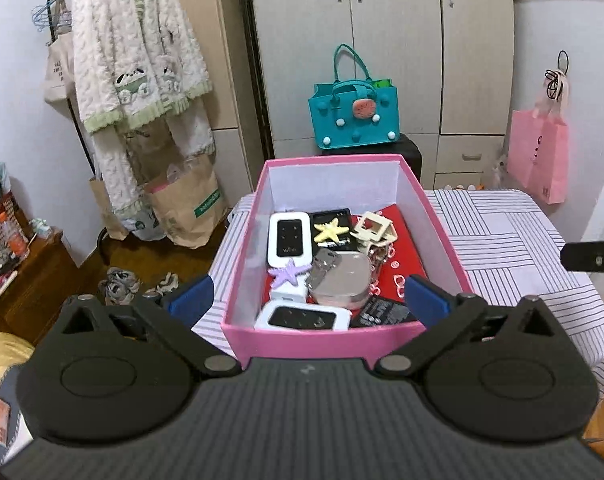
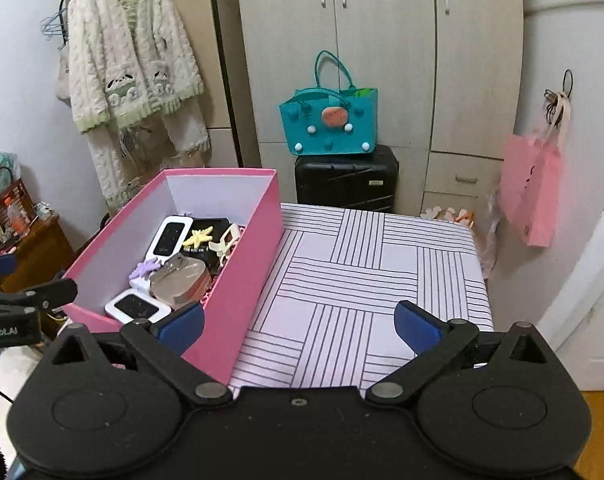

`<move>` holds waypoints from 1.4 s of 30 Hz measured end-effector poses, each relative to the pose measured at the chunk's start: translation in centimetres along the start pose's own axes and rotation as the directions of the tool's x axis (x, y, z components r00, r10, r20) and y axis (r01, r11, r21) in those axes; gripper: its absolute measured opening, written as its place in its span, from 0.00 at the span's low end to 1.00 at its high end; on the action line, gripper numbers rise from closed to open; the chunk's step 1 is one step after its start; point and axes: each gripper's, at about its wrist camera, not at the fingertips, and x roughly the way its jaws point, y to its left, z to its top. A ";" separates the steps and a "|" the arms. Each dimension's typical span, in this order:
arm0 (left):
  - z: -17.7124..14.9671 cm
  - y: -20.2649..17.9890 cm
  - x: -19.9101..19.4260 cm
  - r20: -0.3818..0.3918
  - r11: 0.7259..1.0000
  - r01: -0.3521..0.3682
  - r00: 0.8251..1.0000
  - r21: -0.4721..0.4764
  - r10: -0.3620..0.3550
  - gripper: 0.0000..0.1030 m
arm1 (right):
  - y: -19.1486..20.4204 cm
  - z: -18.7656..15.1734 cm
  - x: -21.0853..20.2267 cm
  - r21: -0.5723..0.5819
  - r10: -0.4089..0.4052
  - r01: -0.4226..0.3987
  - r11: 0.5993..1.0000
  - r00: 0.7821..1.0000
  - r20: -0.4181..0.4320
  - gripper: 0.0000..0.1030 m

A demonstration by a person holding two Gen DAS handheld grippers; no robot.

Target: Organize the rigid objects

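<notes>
Now | pink box (image 1: 314,342): two white routers (image 1: 289,241), two starfish (image 1: 332,229)

Striped tabletop (image 2: 362,280) clear, pink box (image 2: 246,280) walls left

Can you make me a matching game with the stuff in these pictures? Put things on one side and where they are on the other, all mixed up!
Things:
1. yellow plastic starfish
2. teal felt handbag
3. pink paper shopping bag
4. fluffy white and green cardigan

Places:
A. hanging on the clothes rack
B. inside the pink cardboard box
C. on top of the black suitcase
D. hanging on the wall at the right

Pairs: 1-B, 2-C, 3-D, 4-A
</notes>
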 end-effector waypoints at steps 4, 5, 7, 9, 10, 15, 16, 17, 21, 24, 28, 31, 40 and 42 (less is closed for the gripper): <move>-1.0 -0.9 -0.4 -0.036 0.999 0.031 0.999 -0.018 -0.032 1.00 | 0.6 -2.0 -1.9 0.016 0.014 -0.015 1.000 0.999 0.041 1.00; -1.2 -1.1 -0.5 -0.043 0.999 0.040 0.998 -0.021 -0.041 1.00 | 0.6 -2.5 -2.5 0.032 0.031 -0.032 0.999 0.998 0.054 1.00; -1.4 -1.4 -0.7 -0.068 0.998 0.047 0.996 -0.031 -0.049 1.00 | 0.7 -3.1 -3.4 0.060 0.024 -0.029 0.998 0.996 0.081 0.99; -1.4 -1.5 -1.2 -0.076 0.998 0.051 0.996 -0.047 -0.054 1.00 | 0.7 -3.6 -4.3 0.078 -0.027 0.019 0.997 0.994 0.102 0.99; -1.5 -1.5 -1.4 -0.069 0.998 0.045 0.996 -0.050 -0.049 1.00 | 0.8 -3.7 -4.6 0.074 -0.046 0.038 0.996 0.993 0.108 0.99; -1.7 -2.3 -2.0 -0.042 1.000 -0.005 0.999 -0.030 0.004 1.00 | 1.2 -4.1 -5.1 0.067 -0.098 0.092 0.993 0.992 0.080 0.99; -1.9 -2.6 -2.0 -0.041 1.000 -0.021 0.999 -0.017 0.020 1.00 | 1.3 -4.2 -5.0 0.056 -0.108 0.104 0.993 0.991 0.077 0.99; -1.9 -2.9 -2.0 -0.043 0.999 -0.033 0.999 -0.005 0.033 1.00 | 1.3 -4.4 -5.0 0.052 -0.110 0.106 0.993 0.991 0.071 0.99; -2.5 -3.3 -2.1 -0.048 1.000 -0.023 0.999 0.001 0.023 1.00 | 1.4 -5.3 -5.5 0.051 -0.111 0.108 0.993 0.991 0.069 0.99; -2.8 -3.5 -2.2 -0.055 1.000 -0.013 0.998 0.011 0.013 1.00 | 1.5 -5.7 -5.8 0.052 -0.121 0.118 0.992 0.990 0.073 0.99; -3.1 -3.8 -2.3 -0.052 1.000 -0.004 0.999 0.015 0.004 1.00 | 1.3 -5.9 -5.8 0.063 -0.121 0.117 0.991 0.990 0.070 0.99; -3.2 -3.9 -2.2 -0.052 1.000 -0.002 0.999 0.019 0.003 1.00 | 0.9 -6.0 -5.7 0.078 -0.144 0.138 0.987 0.987 0.075 0.99; -3.5 -3.9 -2.2 -0.050 1.000 -0.004 0.999 0.011 0.004 1.00 | 0.3 -6.7 -5.7 0.099 -0.172 0.164 0.982 0.981 0.086 0.99; -3.6 -4.0 -2.4 -0.040 1.000 -0.001 0.999 0.016 0.002 1.00 | 0.4 -6.9 -5.9 0.096 -0.178 0.169 0.981 0.980 0.094 0.99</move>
